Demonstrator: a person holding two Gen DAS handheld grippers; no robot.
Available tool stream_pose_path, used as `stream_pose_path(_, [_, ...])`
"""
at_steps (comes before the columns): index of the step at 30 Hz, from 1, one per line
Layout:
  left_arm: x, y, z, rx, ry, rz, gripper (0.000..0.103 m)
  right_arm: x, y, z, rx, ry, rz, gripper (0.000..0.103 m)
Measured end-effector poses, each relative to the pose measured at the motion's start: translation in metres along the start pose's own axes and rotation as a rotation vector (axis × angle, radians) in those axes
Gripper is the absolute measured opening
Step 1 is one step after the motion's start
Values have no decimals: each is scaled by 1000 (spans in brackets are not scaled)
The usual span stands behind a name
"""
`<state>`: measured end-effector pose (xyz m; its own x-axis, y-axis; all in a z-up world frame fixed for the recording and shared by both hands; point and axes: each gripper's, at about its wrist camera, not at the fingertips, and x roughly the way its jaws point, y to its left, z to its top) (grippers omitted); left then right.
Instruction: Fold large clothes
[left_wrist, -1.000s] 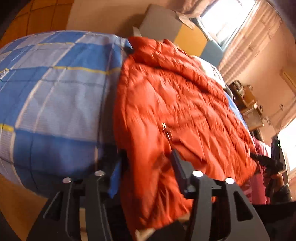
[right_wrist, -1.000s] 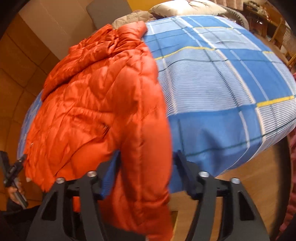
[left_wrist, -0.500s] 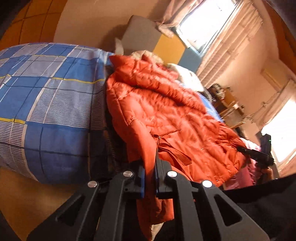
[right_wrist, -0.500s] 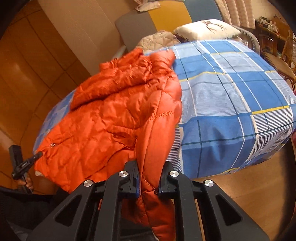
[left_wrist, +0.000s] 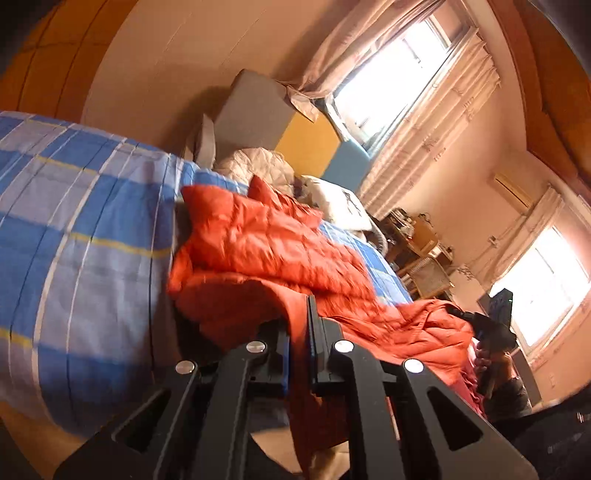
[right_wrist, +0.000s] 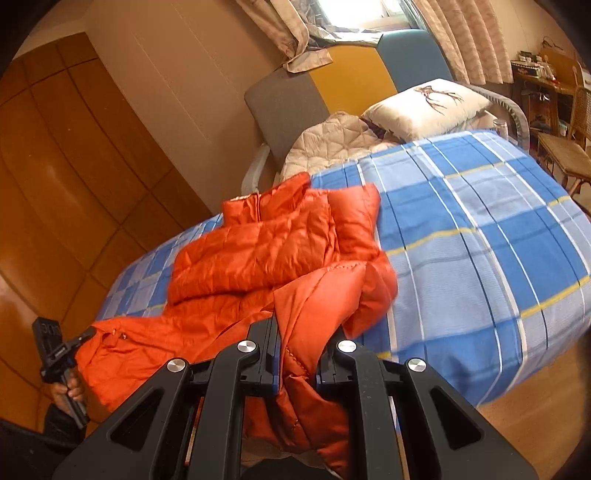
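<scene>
- Sunlit bedroom: a bed (right_wrist: 480, 236) under a blue checked cover fills most of both views, with a white pillow (right_wrist: 428, 105) and a beige quilt (right_wrist: 332, 142) at its head, against a grey, yellow and blue headboard (right_wrist: 332, 88).
- Curtained windows (left_wrist: 391, 77) glow behind the bed, and a wicker chair (right_wrist: 569, 147) stands at the far side.
- An orange padded jacket (right_wrist: 258, 251) lies across the near end of the bed, collar toward the headboard, its lower part lifted off the cover and bunched.
- The left gripper (left_wrist: 300, 354) has its jaws pinched tight on one lower edge of the jacket, the cloth running up between them.
- The right gripper (right_wrist: 297, 363) is clamped on the other lower edge, with a thicker fold of hem caught between its jaws and hanging below.
- Each wrist view shows the opposite gripper at the picture's edge, held in a hand (right_wrist: 68, 391) beside the jacket.
</scene>
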<state>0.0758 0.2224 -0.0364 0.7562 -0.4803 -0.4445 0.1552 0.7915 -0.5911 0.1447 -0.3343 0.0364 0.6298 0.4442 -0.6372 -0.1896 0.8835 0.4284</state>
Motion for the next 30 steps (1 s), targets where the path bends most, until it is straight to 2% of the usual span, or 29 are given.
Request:
stream_pose_path(7, [52,20,54,-48,-16,47,8,51,-3,51,41,-3,-27,12])
stream_pose_path(8, [61,24,60,-55,-18,62,11,58,-3,55,45,0,-32,13])
stream_pose_path(11, [86,34,74,-80,-5,90,13,78,-6,68,73,-3,-49,22])
stream_pose_path(12, [93,38,77,-93,0,106,16,81,-8,71,77,-8,-46,32])
stream_pose_path(13, [100,42,81,-105,2,112,24,85,-10,74,96,-19,-39,50])
stream_pose_path(14, [105,46,84,-111,-3,120,38,87,-14,76,117,-28,-39,57])
stream_pose_path(15, [110,50,87,-125,-6,132,48,89,-16,79,138,-46,-42,71])
stream_pose_path(16, [112,53,89,-143,-19,157,75,88,-18,81,155,-80,-42,86])
stream_pose_path(17, [111,58,92,-170,-51,179,89,87,-19,83,168,-103,-45,89])
stream_pose_path(19, [109,66,96,-208,-70,151,89,85,-23,84,194,-132,-39,89])
stream_pose_path(21, [103,72,97,-220,-93,171,90,82,-27,82,213,-148,-34,89])
stream_pose_path(24, [95,83,86,-222,-85,185,90,75,-42,67,258,-155,-34,91])
stream_pose_path(27, [94,96,58,-228,-28,164,90,65,-62,40,315,-164,-29,92])
stream_pose_path(30, [108,100,27,-214,62,129,86,79,-77,17,317,-87,-89,92])
